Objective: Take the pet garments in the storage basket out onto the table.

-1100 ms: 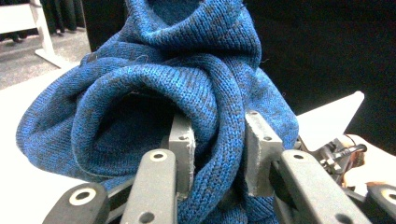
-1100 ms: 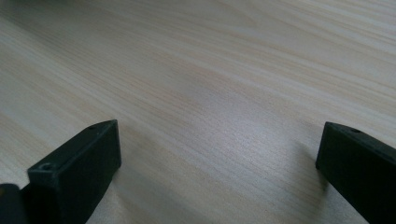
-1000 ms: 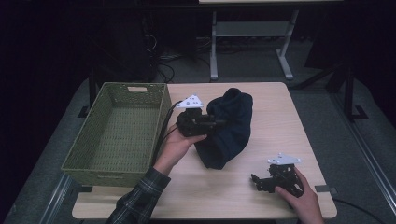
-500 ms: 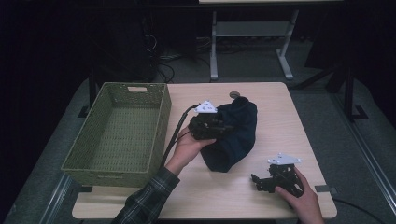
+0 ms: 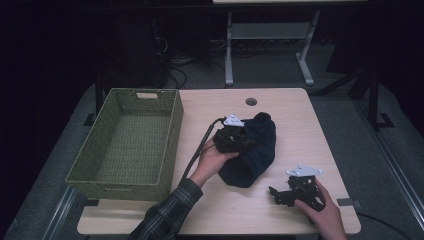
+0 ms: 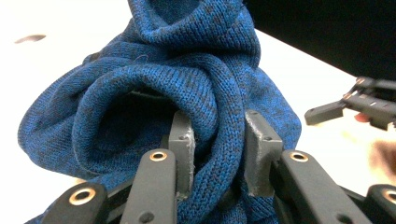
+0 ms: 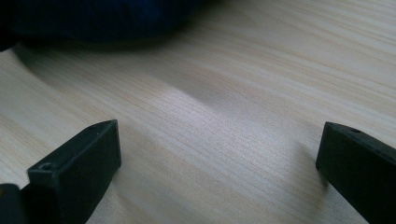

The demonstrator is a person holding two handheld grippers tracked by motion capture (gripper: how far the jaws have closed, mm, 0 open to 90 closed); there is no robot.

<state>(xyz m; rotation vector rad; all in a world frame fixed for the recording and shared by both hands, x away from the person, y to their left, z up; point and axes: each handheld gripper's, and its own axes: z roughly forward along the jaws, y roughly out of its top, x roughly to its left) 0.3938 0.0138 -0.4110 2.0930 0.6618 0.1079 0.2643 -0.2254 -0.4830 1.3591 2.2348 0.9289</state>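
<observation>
Left claw (image 5: 245, 145) clamped on fold of blue knit (image 6: 187, 93), mid-table (image 5: 280, 100), just right of green basket (image 5: 125, 140); right claw (image 5: 274, 192) wide apart, nothing betw. pads, resting low near front-right corner, near knit but apart.

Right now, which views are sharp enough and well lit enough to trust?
High view: dim, room dark, sweater almost black. Left gripper view: bright and sharp on the knit, table washed out white. Right gripper view: wood grain clear nearby, the dark cloth at top blurred.
</observation>
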